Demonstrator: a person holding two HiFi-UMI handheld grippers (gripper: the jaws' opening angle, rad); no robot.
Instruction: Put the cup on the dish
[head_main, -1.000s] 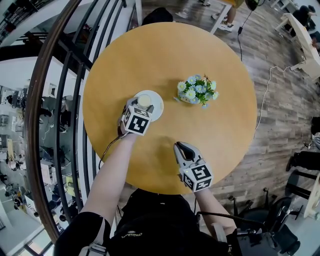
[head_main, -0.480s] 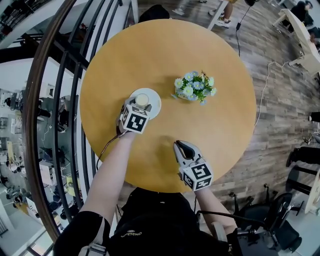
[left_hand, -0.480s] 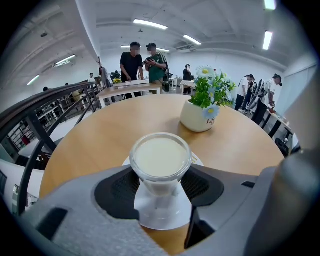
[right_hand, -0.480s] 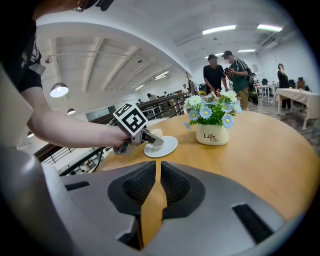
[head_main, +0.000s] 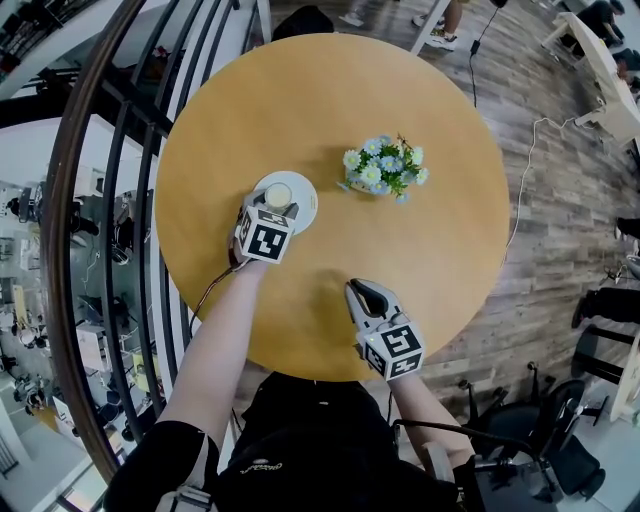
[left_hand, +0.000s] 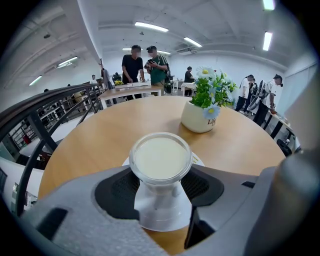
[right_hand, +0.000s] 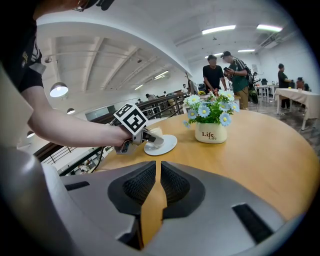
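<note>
A: Anything changed?
B: No. The left hand-held gripper (head_main: 275, 207) still clenches the clear cup of milky liquid (left_hand: 160, 157) on the round white dish (head_main: 306, 195), centre-left of the frame. I'd say only release remains. The right hand-held gripper (head_main: 362, 293) is closed and empty.

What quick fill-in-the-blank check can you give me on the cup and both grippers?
The left gripper grips the cup, which is over the white ___.
The right gripper is shut and holds ___.
The pot on the table holds blue and white ___.
Missing: dish; nothing; flowers.
</note>
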